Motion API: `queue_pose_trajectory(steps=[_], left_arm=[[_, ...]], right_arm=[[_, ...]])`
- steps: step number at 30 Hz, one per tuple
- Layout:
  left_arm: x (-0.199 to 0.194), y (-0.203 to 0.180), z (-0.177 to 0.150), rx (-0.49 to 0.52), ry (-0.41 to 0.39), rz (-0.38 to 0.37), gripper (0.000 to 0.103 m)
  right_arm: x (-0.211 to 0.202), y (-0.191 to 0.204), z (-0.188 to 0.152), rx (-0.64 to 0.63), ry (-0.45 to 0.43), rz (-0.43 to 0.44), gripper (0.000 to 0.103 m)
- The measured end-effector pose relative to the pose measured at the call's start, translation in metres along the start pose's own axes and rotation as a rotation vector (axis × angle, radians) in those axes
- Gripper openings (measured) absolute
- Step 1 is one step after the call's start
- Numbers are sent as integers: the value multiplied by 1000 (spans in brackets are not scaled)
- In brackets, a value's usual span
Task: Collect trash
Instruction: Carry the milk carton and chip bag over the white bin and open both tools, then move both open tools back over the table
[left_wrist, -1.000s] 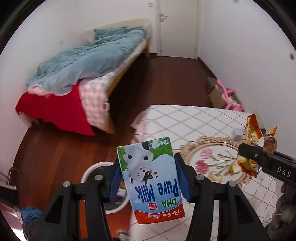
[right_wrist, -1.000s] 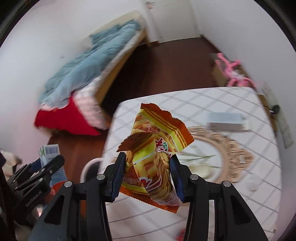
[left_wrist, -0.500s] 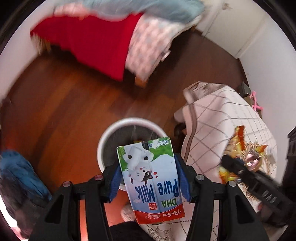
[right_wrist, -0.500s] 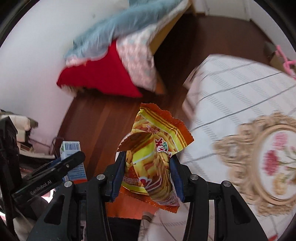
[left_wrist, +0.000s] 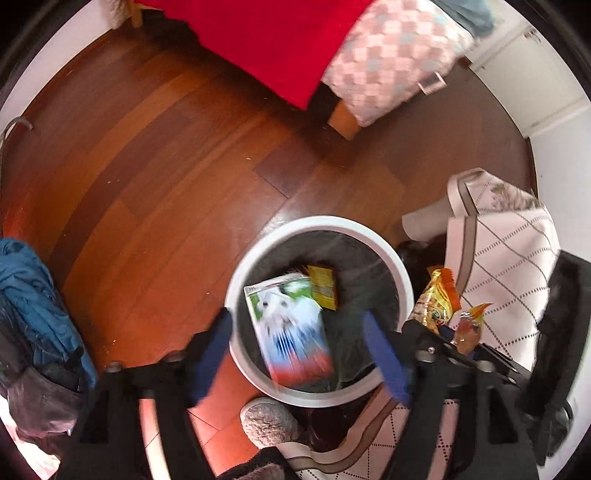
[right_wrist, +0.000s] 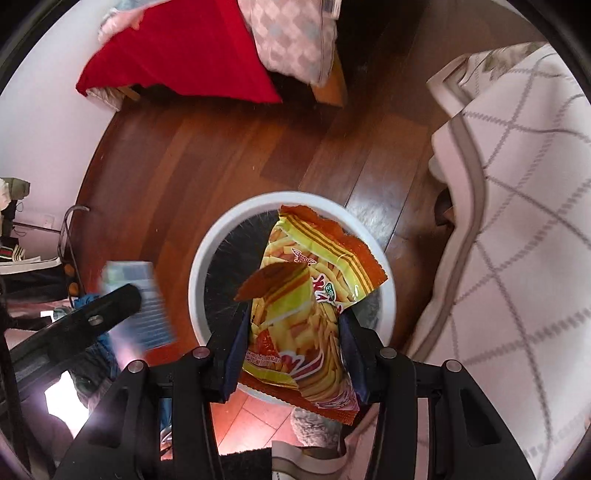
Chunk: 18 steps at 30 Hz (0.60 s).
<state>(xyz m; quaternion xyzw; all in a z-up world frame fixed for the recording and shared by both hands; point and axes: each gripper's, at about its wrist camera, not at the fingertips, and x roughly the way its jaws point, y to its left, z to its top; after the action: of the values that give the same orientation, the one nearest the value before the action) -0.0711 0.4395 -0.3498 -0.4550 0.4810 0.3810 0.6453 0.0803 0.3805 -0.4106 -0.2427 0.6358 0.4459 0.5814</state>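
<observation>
White bin (left_wrist: 325, 227), orange-yellow striped snack bag (right_wrist: 314, 295), red blanket (left_wrist: 266, 40).

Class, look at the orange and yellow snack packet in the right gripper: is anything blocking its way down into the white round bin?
Nothing visible does. The orange and yellow snack packet, clamped in the right gripper, hangs over the open mouth of the white round bin. The milk carton and the open left gripper are off to one side.

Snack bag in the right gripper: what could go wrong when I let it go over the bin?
1. The snack bag hangs over the near rim of the bin, not its middle; being light, it may catch the rim or land on the floor.
2. The milk carton is blurred between the open left gripper fingers, apparently mid-drop; if it lodges upright, it could block the bag.
3. The tablecloth hangs close beside the bin and could snag the right gripper.
</observation>
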Motion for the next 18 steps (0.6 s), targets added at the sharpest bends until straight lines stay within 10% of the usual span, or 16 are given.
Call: queue_pose_trajectory(steps=[9,18], left_arm=[[-23,19,-6,12,-104,181,95],[-23,14,-28,43,-129,268,98]], right_arm=[[31,6,19,-34,81,-17,100],[6,21,1,-111,90,-135,103]])
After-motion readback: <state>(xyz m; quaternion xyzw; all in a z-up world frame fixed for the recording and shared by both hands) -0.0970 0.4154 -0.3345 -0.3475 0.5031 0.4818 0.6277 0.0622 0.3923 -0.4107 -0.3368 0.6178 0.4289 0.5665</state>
